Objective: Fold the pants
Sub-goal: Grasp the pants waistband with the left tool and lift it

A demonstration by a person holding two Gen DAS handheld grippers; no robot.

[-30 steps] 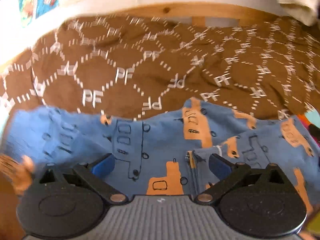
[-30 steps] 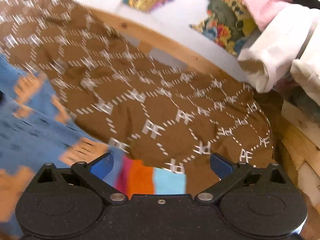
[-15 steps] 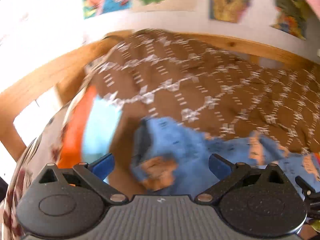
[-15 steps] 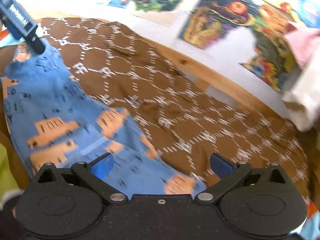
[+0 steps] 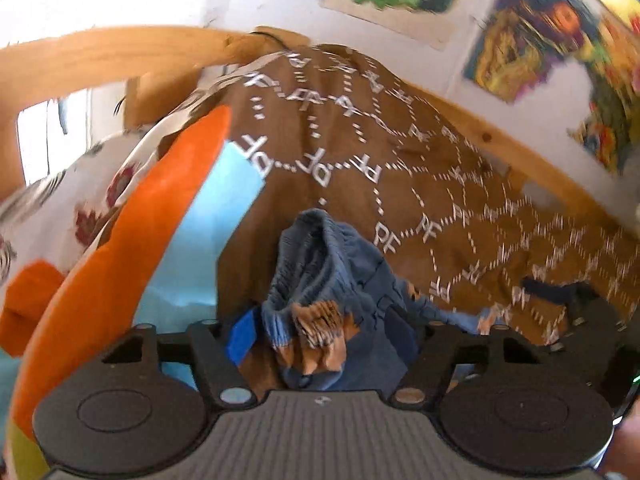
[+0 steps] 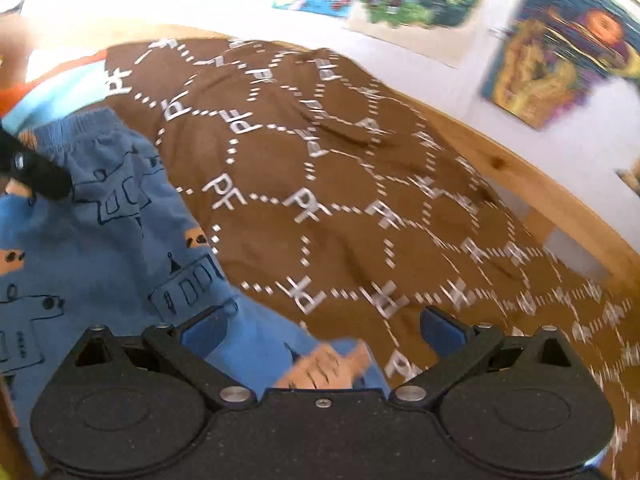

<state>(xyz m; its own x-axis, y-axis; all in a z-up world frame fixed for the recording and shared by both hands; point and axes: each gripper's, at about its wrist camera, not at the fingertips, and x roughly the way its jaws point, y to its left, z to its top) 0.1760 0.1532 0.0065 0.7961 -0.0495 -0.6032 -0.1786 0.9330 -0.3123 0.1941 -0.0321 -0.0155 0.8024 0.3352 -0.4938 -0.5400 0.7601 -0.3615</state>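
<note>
A: Where are the pants, and what is the left gripper (image 5: 324, 338) doing?

B: The blue pants (image 5: 328, 276), printed with orange and outlined vehicles, lie on a brown blanket (image 5: 360, 152) patterned with white hexagons and letters. In the left wrist view, a bunched fold at the ribbed waistband rises directly between the two blue pads. The jaws have just been closing, with that cloth between them. Whether the pads already press on it I cannot tell; the right pad is hidden behind the fabric.

A: And the right gripper (image 6: 324, 330)?

B: Its jaws stand wide apart, holding nothing. The pants (image 6: 100, 240) spread out ahead and to its left, one edge with an orange patch running beneath the gap between the pads. Beyond and to its right is bare blanket (image 6: 360, 184).

A: Anything else nearby?

B: Left of the left gripper lies an orange and light-blue cloth (image 5: 160, 216). Far ahead, a wooden bed frame (image 6: 520, 176) borders the blanket, with colourful pictures (image 6: 552, 48) on the white wall behind.
</note>
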